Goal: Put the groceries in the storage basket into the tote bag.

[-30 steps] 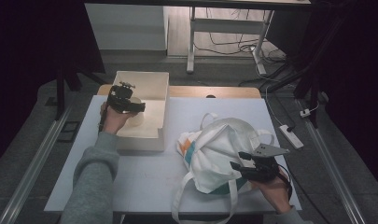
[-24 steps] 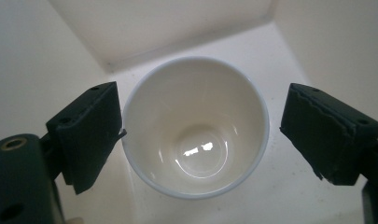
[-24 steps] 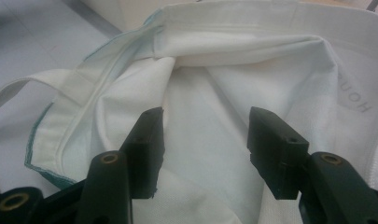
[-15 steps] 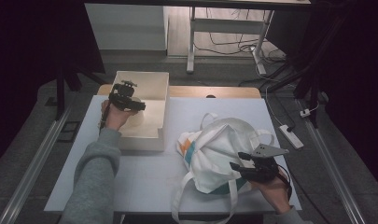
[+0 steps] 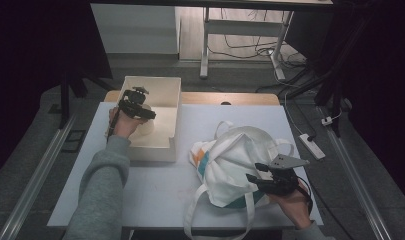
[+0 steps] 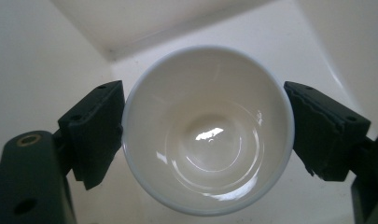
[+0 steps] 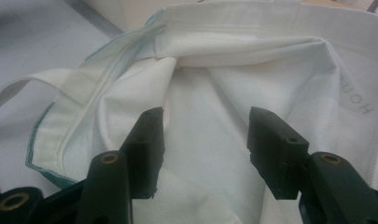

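Observation:
A glossy white bowl (image 6: 210, 140) sits mouth-up between the jaws of my left gripper (image 6: 204, 133), which press on both sides of its rim. In the high view my left gripper (image 5: 146, 114) is inside a cream open-top box (image 5: 175, 107) at the table's far left. A white tote bag (image 5: 235, 155) with orange and teal patches lies slumped at the right. My right gripper (image 5: 252, 171) stands open at the bag's near right side. Its jaws hover just over the white bag fabric (image 7: 214, 84) in the right gripper view, and nothing is pinched between them (image 7: 203, 135).
The white table (image 5: 155, 190) has bare surface in front of the box and left of the bag. The bag's long straps (image 5: 195, 215) trail toward the near edge. A power strip (image 5: 310, 145) lies on the floor at the right, and metal frame legs (image 5: 205, 50) stand behind the table.
Almost nothing differs. The left hand has shifted very slightly inside the box. The right gripper and the bag have stayed where they were.

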`<state>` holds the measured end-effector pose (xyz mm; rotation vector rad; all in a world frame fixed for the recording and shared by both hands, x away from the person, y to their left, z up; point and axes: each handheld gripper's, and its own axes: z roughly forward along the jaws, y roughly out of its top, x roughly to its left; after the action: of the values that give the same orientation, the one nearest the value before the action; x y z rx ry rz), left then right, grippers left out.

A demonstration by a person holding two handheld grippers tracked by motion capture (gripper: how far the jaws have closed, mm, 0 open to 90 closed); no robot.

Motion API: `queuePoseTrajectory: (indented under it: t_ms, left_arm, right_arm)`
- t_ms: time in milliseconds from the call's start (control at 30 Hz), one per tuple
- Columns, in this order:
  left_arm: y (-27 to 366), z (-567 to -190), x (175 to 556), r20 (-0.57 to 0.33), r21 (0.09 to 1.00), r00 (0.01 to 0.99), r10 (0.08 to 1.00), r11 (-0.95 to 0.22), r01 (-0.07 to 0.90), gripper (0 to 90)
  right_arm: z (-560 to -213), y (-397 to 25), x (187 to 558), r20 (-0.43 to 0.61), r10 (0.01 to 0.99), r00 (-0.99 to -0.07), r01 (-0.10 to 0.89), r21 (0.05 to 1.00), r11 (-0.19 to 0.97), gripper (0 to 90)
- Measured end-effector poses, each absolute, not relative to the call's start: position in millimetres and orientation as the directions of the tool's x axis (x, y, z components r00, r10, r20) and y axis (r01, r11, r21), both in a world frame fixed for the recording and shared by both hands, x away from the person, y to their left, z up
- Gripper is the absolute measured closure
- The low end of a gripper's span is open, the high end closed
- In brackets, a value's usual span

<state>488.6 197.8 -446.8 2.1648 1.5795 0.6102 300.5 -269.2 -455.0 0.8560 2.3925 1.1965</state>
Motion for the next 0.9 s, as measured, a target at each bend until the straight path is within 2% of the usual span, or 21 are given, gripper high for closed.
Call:
queuePoseTrajectory:
  t_ms: [367,667,900]
  left_arm:
    - [192.4,-450.8,492.1,0.168,0.540,0.284,0.944,-0.329,0.775,15.9]
    - [195.6,-447.6,492.0,0.104,0.571,0.294,0.950,-0.299,0.765,19.0]
    - [196.6,-447.0,490.4,0.089,0.577,0.309,0.947,-0.302,0.759,19.5]
  right_arm:
    - [-455.5,-268.5,300.9,-0.035,0.647,-0.762,0.366,0.800,0.475,45.5]
    - [-456.1,-268.6,301.0,-0.037,0.650,-0.759,0.368,0.800,0.475,45.5]
    - [-456.3,-268.8,301.2,-0.041,0.651,-0.758,0.366,0.799,0.476,45.6]
